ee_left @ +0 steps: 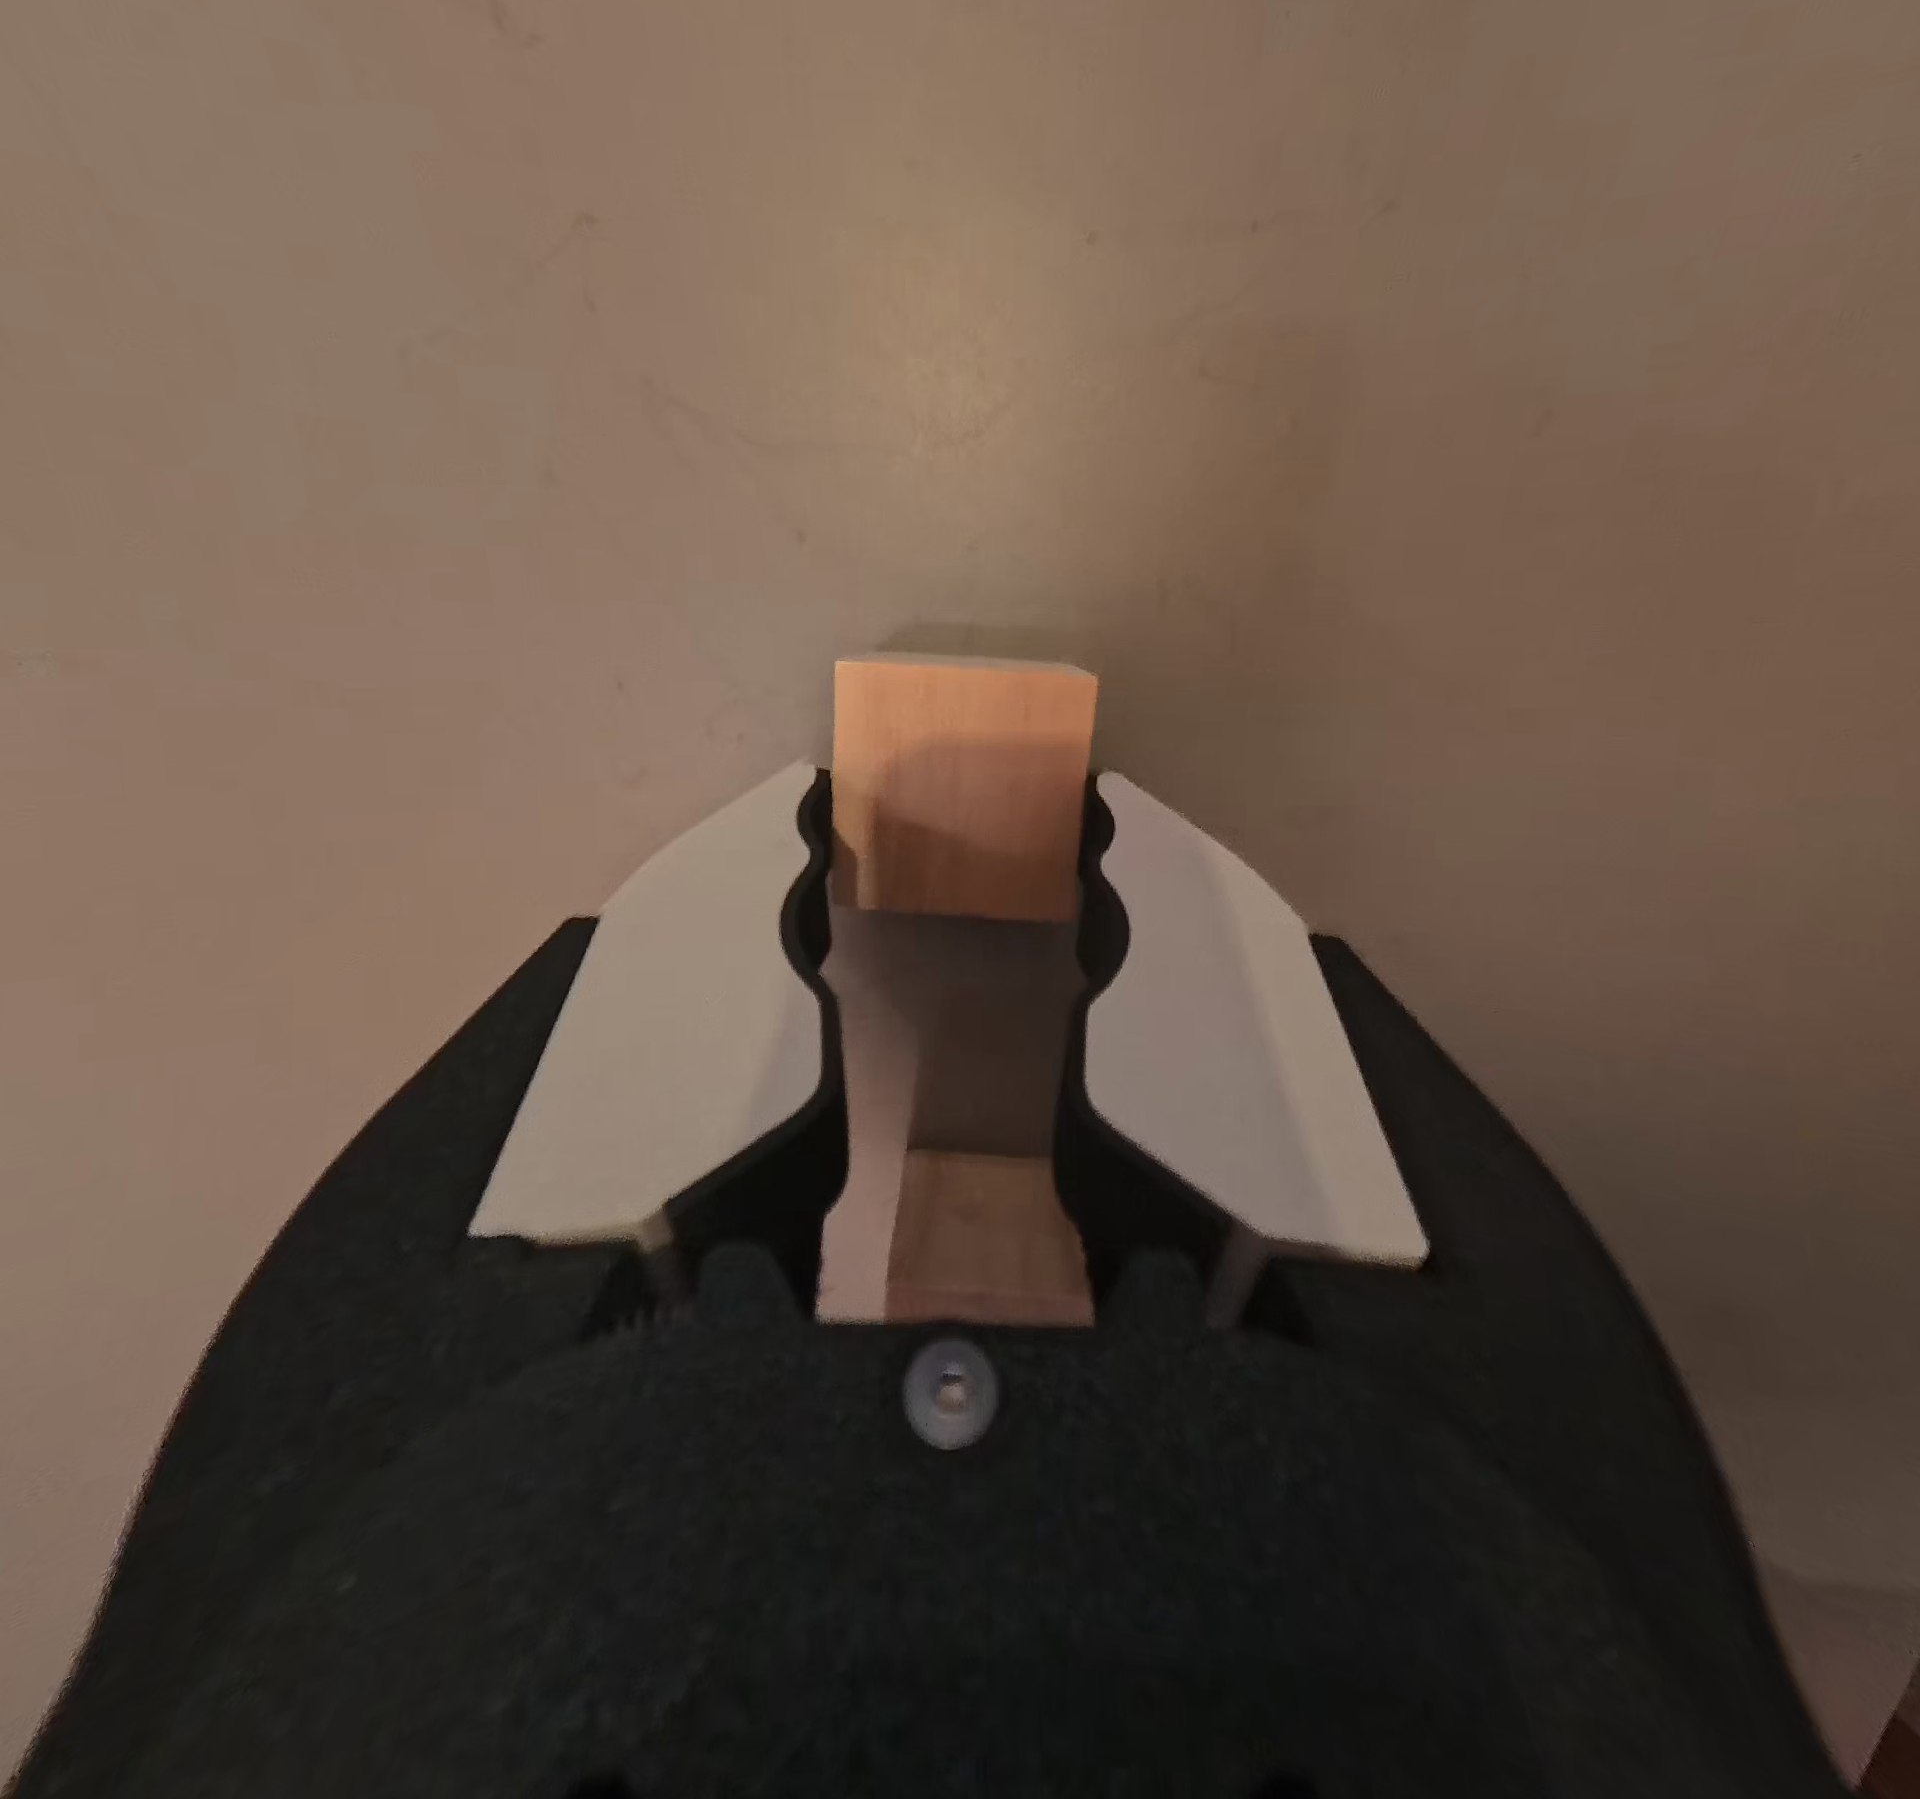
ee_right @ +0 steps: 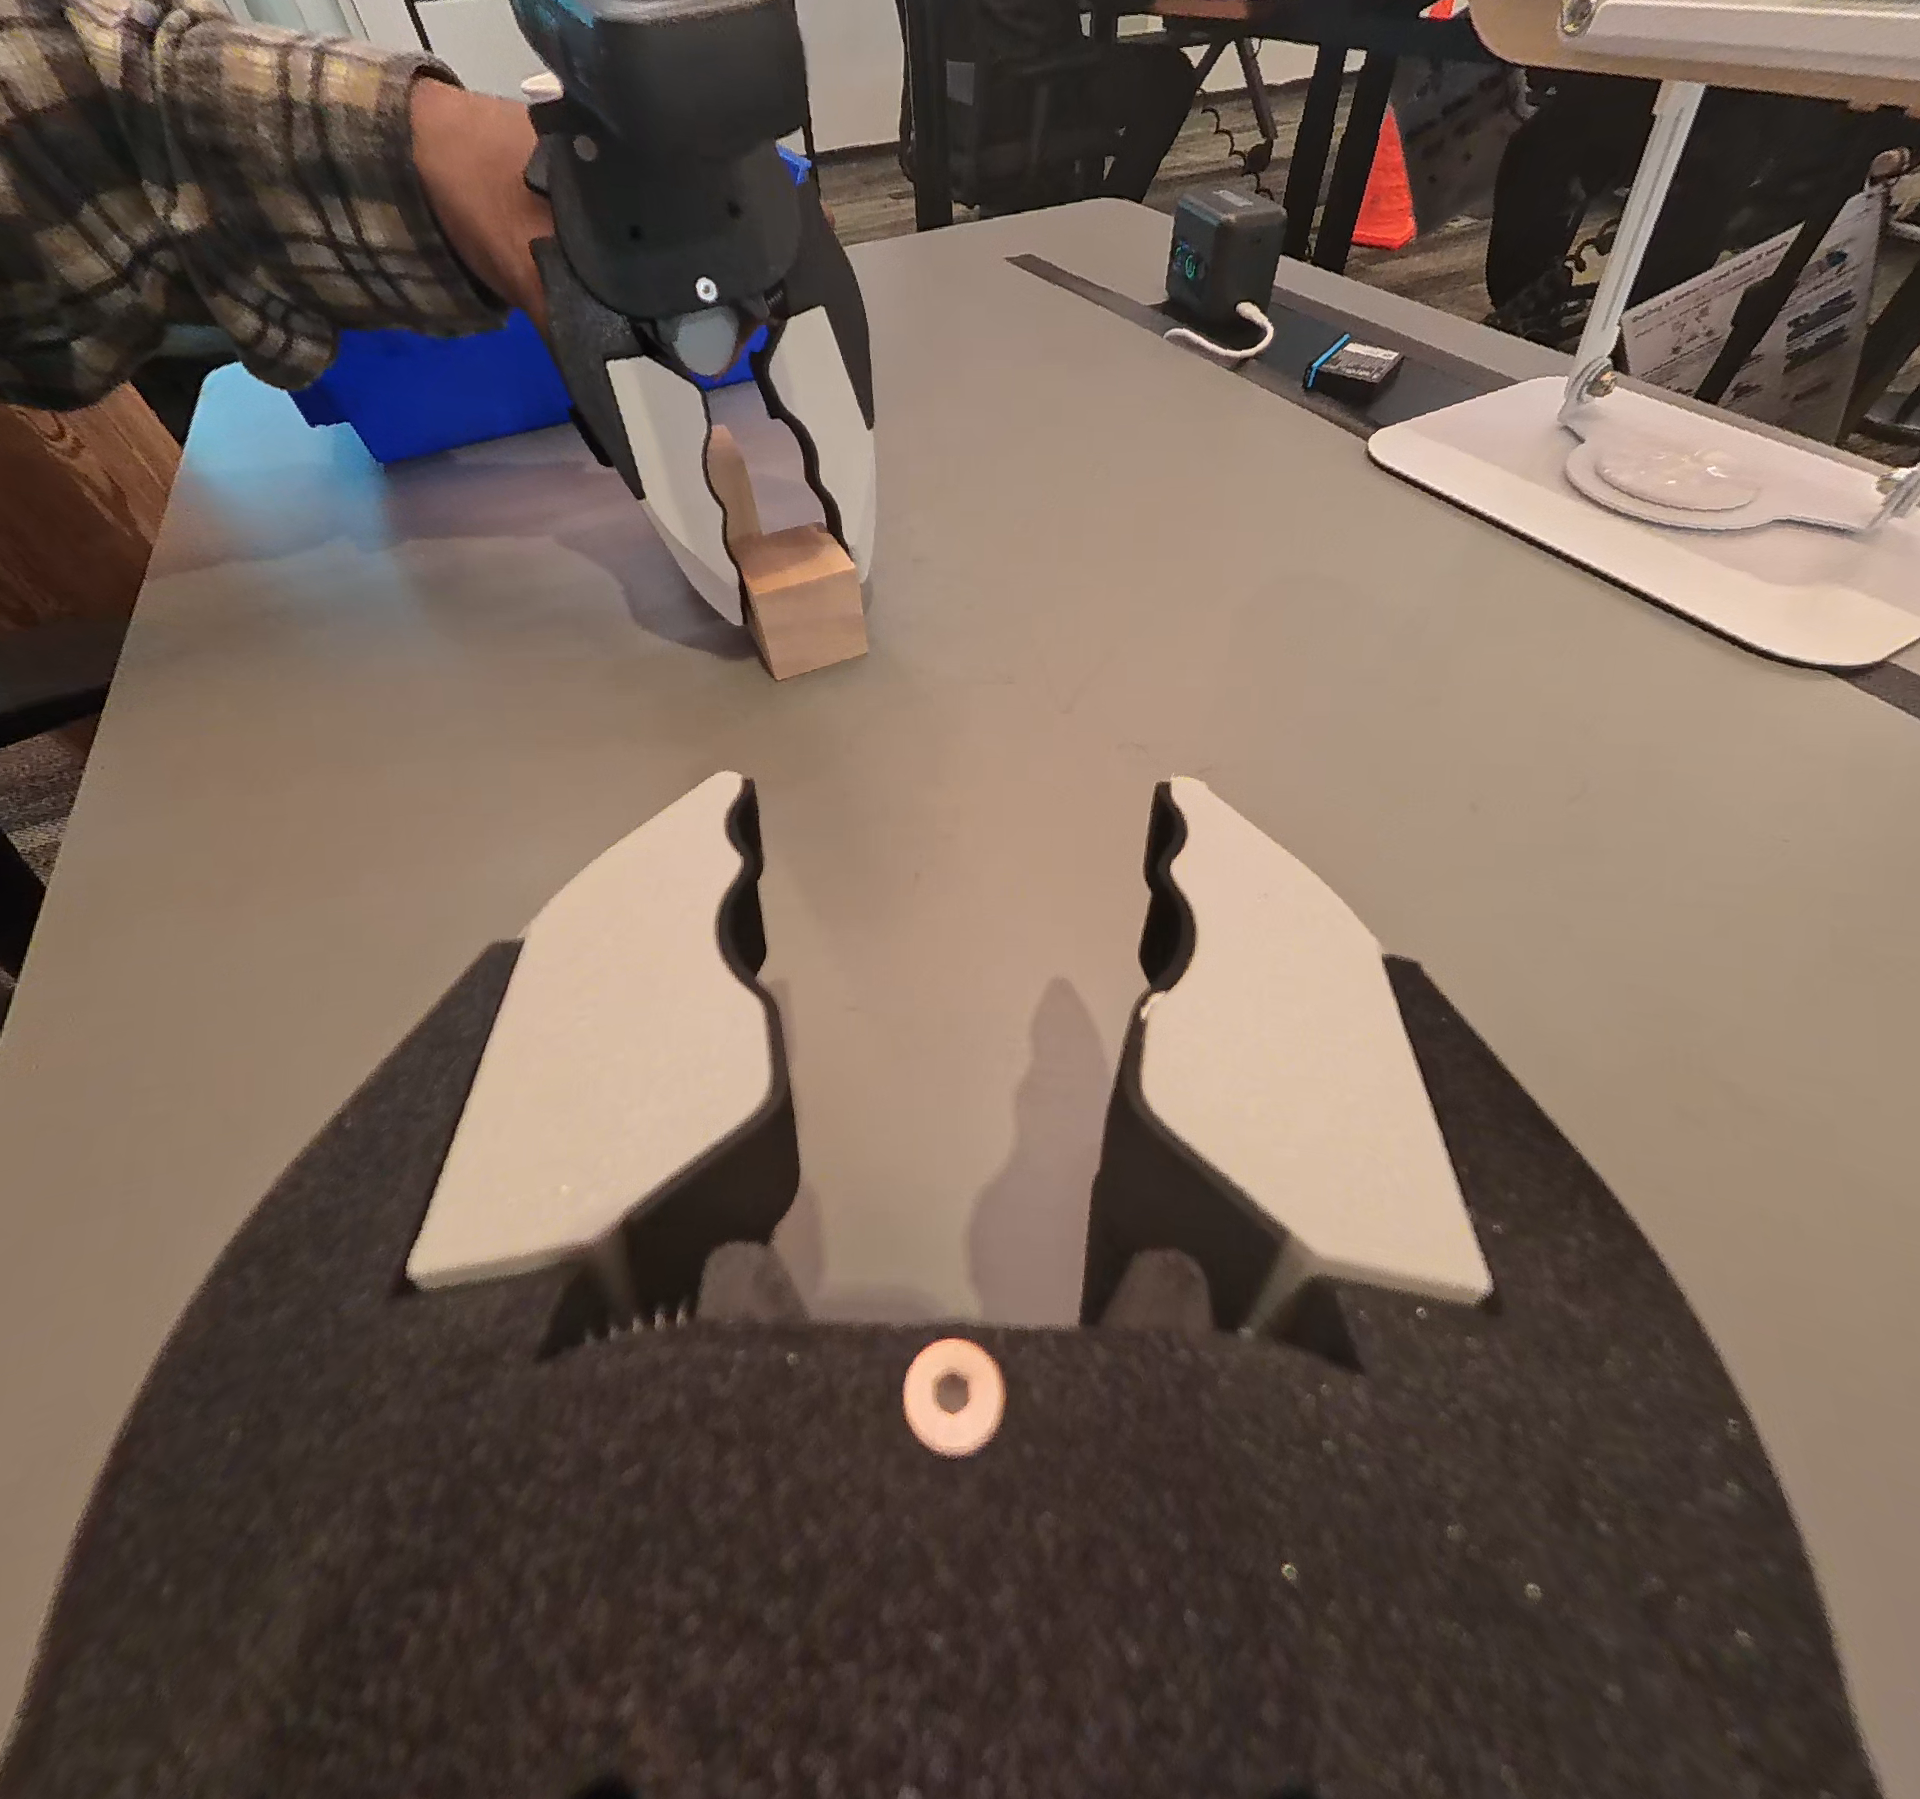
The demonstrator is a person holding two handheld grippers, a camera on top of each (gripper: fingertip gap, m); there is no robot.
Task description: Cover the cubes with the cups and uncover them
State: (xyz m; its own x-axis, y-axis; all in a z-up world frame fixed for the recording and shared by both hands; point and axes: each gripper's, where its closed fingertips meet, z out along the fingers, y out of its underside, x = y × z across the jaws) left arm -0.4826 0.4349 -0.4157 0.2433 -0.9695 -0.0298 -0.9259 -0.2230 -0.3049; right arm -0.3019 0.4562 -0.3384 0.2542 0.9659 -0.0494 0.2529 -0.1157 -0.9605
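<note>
At upper centre of the right wrist view, left gripper clamped on a wooden cube resting flat on the grey table, faces level, no long axis. Lower centre, right gripper spread wide, holding nothing. Blue bin upper left, contents unseen.

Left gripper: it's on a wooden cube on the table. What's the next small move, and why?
Probably open the left gripper and lift clear: its fingers flank the wooden cube, which sits on the grey table. No cup shows in either view; the right gripper is open and empty.
</note>
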